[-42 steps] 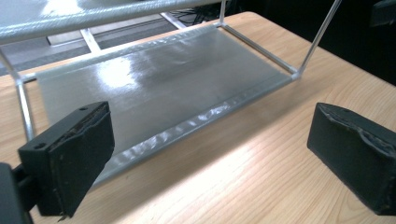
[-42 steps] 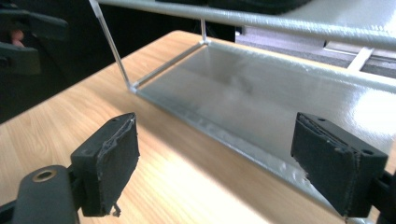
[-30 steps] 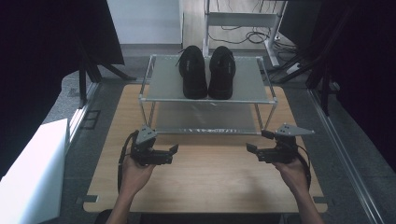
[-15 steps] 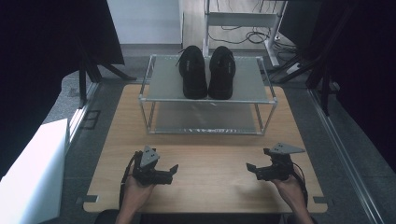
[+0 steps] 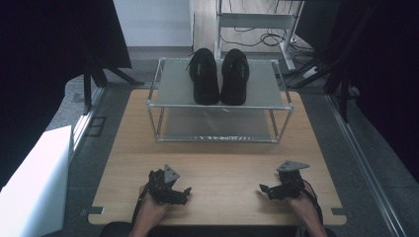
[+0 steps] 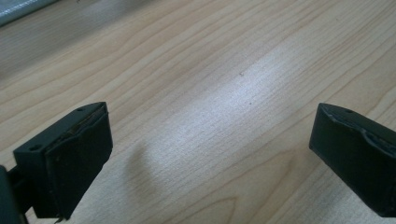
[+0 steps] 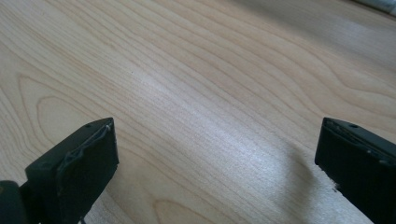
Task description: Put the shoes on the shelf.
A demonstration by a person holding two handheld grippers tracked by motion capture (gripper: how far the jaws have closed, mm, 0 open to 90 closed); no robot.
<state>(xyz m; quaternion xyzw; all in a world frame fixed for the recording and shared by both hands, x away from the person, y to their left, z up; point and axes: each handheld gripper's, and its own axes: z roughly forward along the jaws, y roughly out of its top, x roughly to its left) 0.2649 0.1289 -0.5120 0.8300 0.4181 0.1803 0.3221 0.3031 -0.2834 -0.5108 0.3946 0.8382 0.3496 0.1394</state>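
Both grippers sunk toward table point(image 5: 217, 163) since earlier frame; left gripper point(image 5: 184, 191), right gripper point(image 5: 263, 189) jaws apart, right's just opened, nothing between. We lower gently.

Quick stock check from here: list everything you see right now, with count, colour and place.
shoes: two, black, side by side on the rack's top shelf, toes toward the person.
rack: one, grey two-shelf metal frame, at the table's far end.
table: one, light wood, bare in front of the rack.
white box: one, left of the table.
cables: several, dark, on the floor behind the rack.
left gripper: one, black, jaws open, low over the near edge, nothing between them.
right gripper: one, black, jaws open, nothing between them.
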